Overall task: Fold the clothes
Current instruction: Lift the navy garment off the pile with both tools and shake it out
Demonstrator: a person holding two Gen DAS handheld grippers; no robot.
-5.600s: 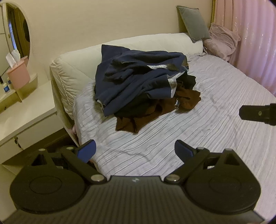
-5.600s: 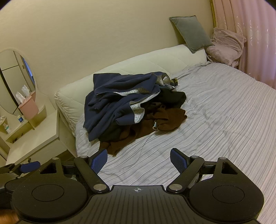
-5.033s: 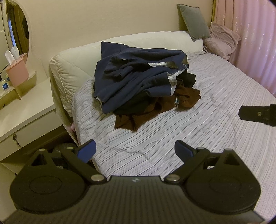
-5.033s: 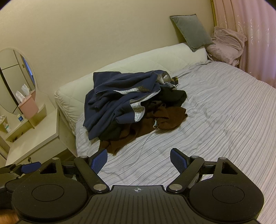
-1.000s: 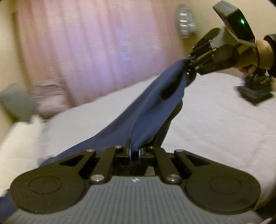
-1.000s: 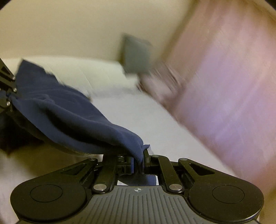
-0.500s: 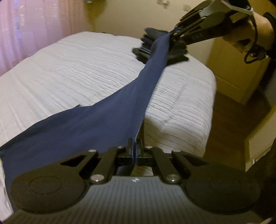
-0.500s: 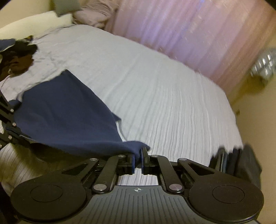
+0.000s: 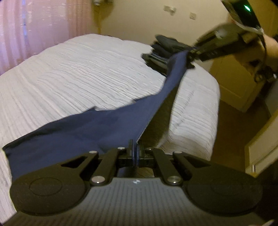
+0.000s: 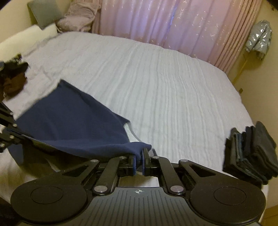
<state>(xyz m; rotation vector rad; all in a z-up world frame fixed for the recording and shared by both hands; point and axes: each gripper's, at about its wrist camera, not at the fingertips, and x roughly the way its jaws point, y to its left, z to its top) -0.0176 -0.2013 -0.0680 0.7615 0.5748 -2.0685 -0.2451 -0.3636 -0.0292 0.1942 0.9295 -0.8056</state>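
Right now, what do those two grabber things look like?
Both are black. The left gripper and right gripper each have two round discs, silver screws, a ridged grey body and blue pads. Seen from outside, the right one carries a box with a green light and a cable.

Striped grey bed [image 10: 173,83] before pink curtains [image 10: 156,22], cream walls [image 9: 139,20], wooden floor [image 9: 231,128], dim warm light.
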